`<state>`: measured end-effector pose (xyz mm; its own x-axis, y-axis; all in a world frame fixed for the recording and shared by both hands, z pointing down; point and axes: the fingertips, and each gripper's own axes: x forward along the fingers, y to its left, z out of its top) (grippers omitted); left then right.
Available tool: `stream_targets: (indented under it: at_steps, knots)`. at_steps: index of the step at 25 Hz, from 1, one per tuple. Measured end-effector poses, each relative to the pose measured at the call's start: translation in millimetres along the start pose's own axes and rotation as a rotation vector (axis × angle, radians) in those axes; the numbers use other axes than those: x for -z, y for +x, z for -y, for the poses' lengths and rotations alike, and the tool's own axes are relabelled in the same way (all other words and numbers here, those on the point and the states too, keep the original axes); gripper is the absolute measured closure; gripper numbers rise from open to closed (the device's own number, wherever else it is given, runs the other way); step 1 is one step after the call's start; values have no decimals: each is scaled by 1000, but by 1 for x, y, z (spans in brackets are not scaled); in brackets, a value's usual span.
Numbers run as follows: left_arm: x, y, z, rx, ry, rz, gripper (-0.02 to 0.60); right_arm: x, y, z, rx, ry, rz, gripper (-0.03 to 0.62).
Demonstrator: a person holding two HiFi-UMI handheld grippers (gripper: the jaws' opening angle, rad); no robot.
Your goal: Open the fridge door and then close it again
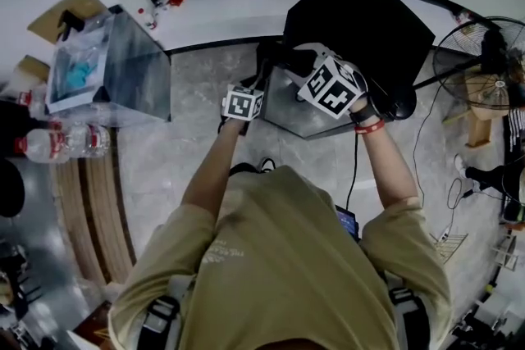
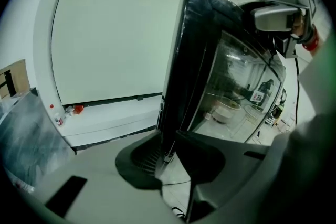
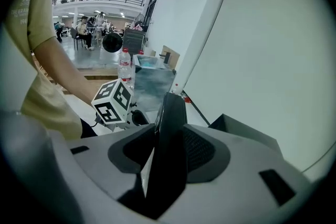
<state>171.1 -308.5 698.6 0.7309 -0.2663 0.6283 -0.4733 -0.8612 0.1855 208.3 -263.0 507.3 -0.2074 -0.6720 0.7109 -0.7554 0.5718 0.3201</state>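
A small black fridge (image 1: 361,20) stands on the grey floor against the white wall, its glass door (image 1: 297,109) swung out towards me. My left gripper (image 1: 256,86) is at the door's left edge and my right gripper (image 1: 310,63) is at its top. In the left gripper view the door's black frame (image 2: 184,71) runs down between the left gripper's (image 2: 170,162) pads, which lie against it. A bowl (image 2: 226,112) shows behind the glass. In the right gripper view the thick door edge (image 3: 170,128) fills the right gripper's (image 3: 165,160) jaws, gripped on both sides.
A clear plastic case (image 1: 111,70) stands left of the fridge, with water bottles (image 1: 57,143) beside it. A standing fan (image 1: 484,61) and floor cables (image 1: 447,201) are at the right. People sit far off in the hall (image 3: 84,31).
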Motion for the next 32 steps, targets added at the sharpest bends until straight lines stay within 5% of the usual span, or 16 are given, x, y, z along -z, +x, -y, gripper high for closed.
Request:
stream_targets:
  at_steps: [32]
  knots:
    - [-61, 69, 3, 241, 231, -96, 486, 26, 14, 69, 301, 125, -179, 418]
